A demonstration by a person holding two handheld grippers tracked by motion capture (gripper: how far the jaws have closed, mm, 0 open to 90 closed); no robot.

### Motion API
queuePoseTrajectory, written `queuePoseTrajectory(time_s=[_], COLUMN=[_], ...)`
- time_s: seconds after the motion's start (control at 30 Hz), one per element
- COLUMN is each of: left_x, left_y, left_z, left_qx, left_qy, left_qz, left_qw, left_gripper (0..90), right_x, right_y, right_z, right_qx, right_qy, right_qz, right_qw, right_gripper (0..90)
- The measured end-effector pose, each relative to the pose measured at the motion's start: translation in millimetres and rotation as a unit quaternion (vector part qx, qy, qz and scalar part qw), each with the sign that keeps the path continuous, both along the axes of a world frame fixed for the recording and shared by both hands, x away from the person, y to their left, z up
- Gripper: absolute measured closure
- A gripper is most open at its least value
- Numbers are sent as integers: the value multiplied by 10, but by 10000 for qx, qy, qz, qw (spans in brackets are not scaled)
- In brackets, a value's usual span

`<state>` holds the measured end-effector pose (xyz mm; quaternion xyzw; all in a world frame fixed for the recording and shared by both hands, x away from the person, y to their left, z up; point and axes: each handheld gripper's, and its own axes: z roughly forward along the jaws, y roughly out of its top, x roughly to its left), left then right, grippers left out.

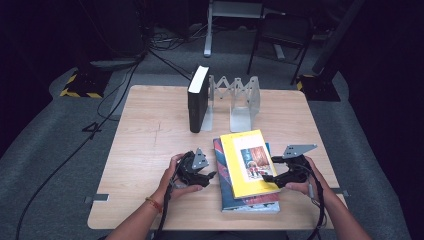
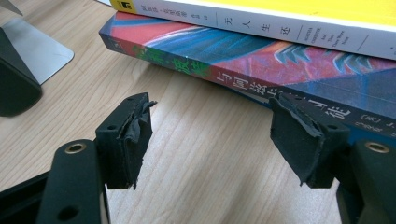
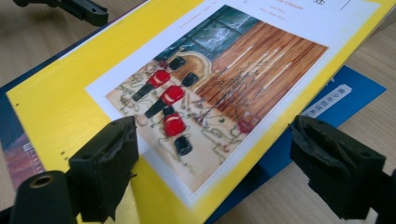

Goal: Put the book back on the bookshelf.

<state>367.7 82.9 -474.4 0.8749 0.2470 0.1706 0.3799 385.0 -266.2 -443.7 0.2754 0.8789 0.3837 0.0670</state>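
Dim room, grey carpet floor (image 1: 45, 150), black chair (image 1: 280, 35), trailing floor cables (image 1: 107, 95)

One book (image 1: 248, 162) lies on another (image 1: 250, 202), a tool at each side, an upright book (image 1: 198, 100) behind.

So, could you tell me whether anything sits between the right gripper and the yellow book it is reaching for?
Nothing visible does. The right gripper is at the right edge of the yellow book, its jaws open with the cover's edge between them. The book lies on top of a blue book, with nothing resting on it.
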Motion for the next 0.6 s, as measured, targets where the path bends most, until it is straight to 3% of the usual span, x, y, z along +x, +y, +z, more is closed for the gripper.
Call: queuePoseTrajectory(time_s=[0.07, 0.13, 0.27, 0.33, 0.37, 0.4, 0.6], left_x=[5, 10, 16, 23, 23, 28, 38], left_y=[-11, -16, -18, -24, -24, -35, -69], left_z=[0, -1, 0, -1, -1, -1, 18], left_qx=[23, 23, 34, -4, -4, -18, -124], left_qy=[-41, -46, -74, -62, -62, -34, -26], left_qz=[-8, -8, -23, 14, 14, 25, -9], left_qw=[10000, 10000, 10000, 10000, 10000, 10000, 9999], left_gripper=[296, 298, 298, 300, 301, 302, 306], right_x=[67, 114, 123, 134, 134, 148, 111], right_y=[21, 44, 122, 138, 138, 136, 204], right_z=[3, 9, 52, 63, 63, 64, 76], right_qx=[-14, -57, -268, -307, -307, -212, -222], right_qy=[217, 254, 48, 120, 120, 107, 2], right_qz=[-21, -11, -38, -75, -75, -99, -2], right_qw=[9998, 9997, 9996, 9994, 9994, 9997, 9998], right_gripper=[149, 150, 160, 183, 183, 255, 315])
